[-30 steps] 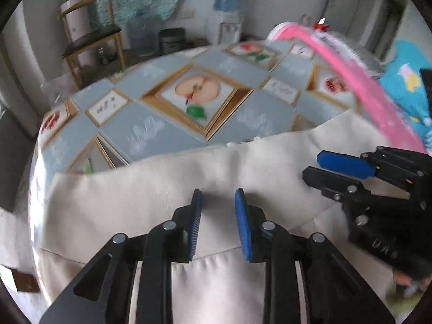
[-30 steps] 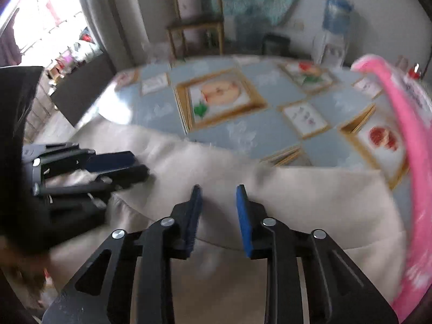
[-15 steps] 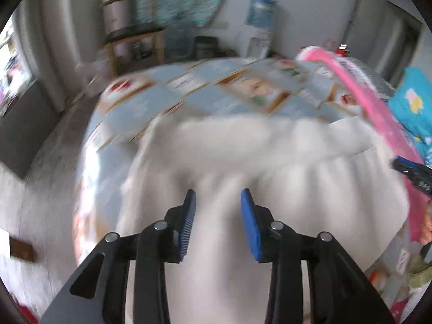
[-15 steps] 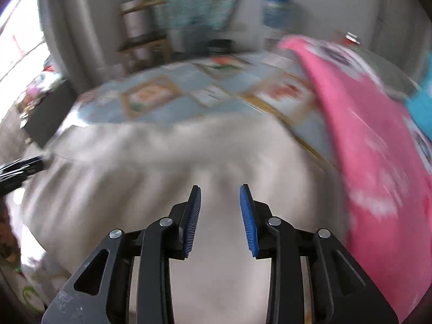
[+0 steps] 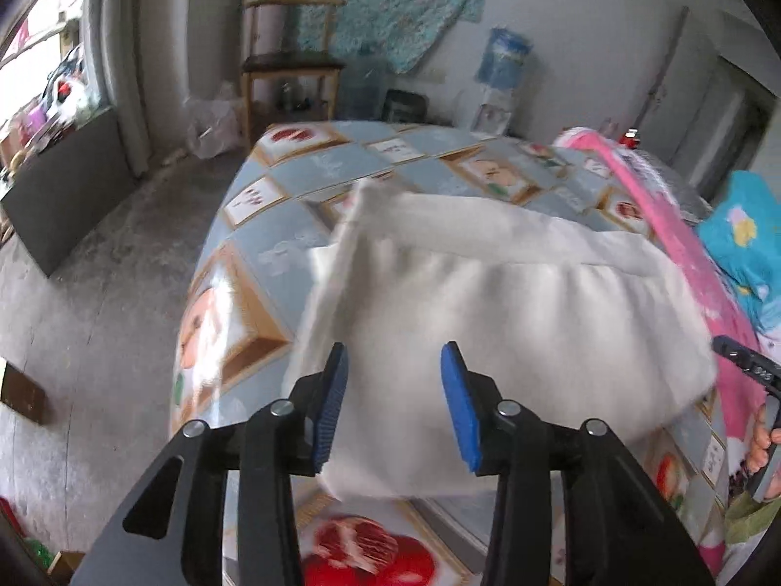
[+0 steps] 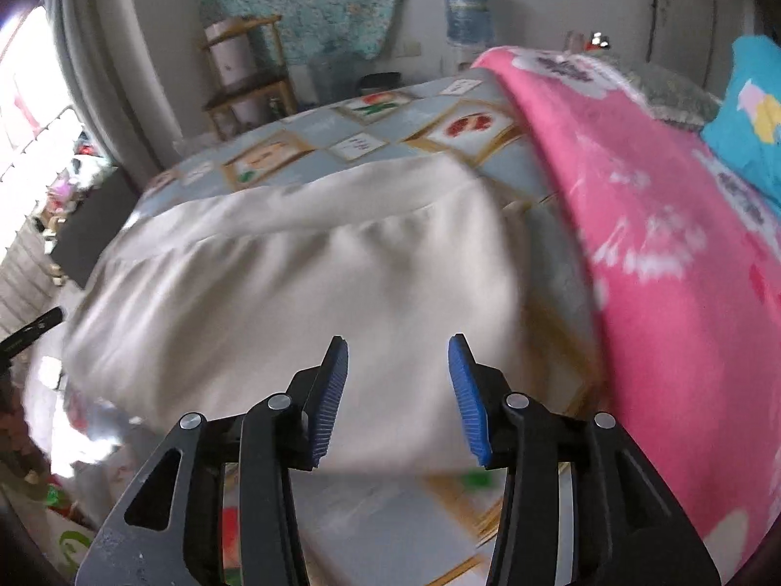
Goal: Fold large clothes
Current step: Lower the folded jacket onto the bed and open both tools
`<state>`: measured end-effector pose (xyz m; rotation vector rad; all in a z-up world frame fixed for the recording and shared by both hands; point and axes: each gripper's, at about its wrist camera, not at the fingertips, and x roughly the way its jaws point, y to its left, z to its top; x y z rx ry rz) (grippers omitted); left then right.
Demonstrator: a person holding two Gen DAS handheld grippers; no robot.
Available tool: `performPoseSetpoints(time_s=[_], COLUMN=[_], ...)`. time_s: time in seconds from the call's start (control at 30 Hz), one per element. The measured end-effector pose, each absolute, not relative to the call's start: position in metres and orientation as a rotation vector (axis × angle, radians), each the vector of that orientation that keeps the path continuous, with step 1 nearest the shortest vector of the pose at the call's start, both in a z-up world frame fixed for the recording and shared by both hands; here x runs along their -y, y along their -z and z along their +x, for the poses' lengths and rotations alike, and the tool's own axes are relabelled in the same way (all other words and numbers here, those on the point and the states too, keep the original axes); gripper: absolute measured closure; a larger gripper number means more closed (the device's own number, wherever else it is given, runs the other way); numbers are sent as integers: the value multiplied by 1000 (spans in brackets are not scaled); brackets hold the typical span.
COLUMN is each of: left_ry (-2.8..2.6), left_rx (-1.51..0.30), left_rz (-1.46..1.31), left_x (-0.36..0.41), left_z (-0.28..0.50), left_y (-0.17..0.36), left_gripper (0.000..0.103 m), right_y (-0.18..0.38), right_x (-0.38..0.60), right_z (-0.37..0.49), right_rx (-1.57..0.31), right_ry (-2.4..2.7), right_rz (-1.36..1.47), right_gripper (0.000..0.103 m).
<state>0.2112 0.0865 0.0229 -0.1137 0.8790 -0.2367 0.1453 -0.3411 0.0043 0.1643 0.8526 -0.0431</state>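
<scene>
A cream-white garment (image 5: 493, 312) (image 6: 302, 293) lies folded over itself on the table with the fruit-picture cloth (image 5: 273, 224) (image 6: 371, 503). My left gripper (image 5: 393, 405) hovers above the garment's near left part. Its jaws are opening and nothing is between the blue pads. My right gripper (image 6: 398, 400) hangs over the garment's near right edge, jaws also opening, nothing held. The right gripper's tip (image 5: 742, 356) shows at the right edge of the left wrist view. The left gripper's tip (image 6: 29, 334) peeks in at the left edge of the right wrist view.
A pink blanket (image 6: 673, 263) (image 5: 683, 244) lies along the table's right side, with a turquoise cloth (image 6: 751, 117) (image 5: 747, 239) beyond it. A wooden shelf (image 5: 288, 68), a water dispenser (image 5: 503, 73) and a dark panel (image 5: 63, 180) stand on the floor behind and left.
Both grippers drew apart sideways, the left to the garment's left end, the right to its right end, and their jaws widened. The garment now shows as a narrower folded stack.
</scene>
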Motion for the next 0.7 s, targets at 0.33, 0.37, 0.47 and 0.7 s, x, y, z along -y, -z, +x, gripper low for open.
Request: performPoseSetpoints(time_s=[0.33,0.37,0.47,0.7], left_ry=[344,326,337,203], left_rx=[-927,-937,-915,-840], left_rz=[-7,5,40,2], left_x=[34,36,37,-23], left_z=[218,221,215,179], left_y=[17,25,22,-3], left_gripper=[56,56,56,45], right_y=[26,34,39,4], right_x=[195,192,199,270], right_z=[178,181,182,125], right_rx=[-873,-887,-903,-776], right_ry=[-213,-198,-187,54], right_rz=[-8,-24,10,90], right_gripper=[60,60,60,46])
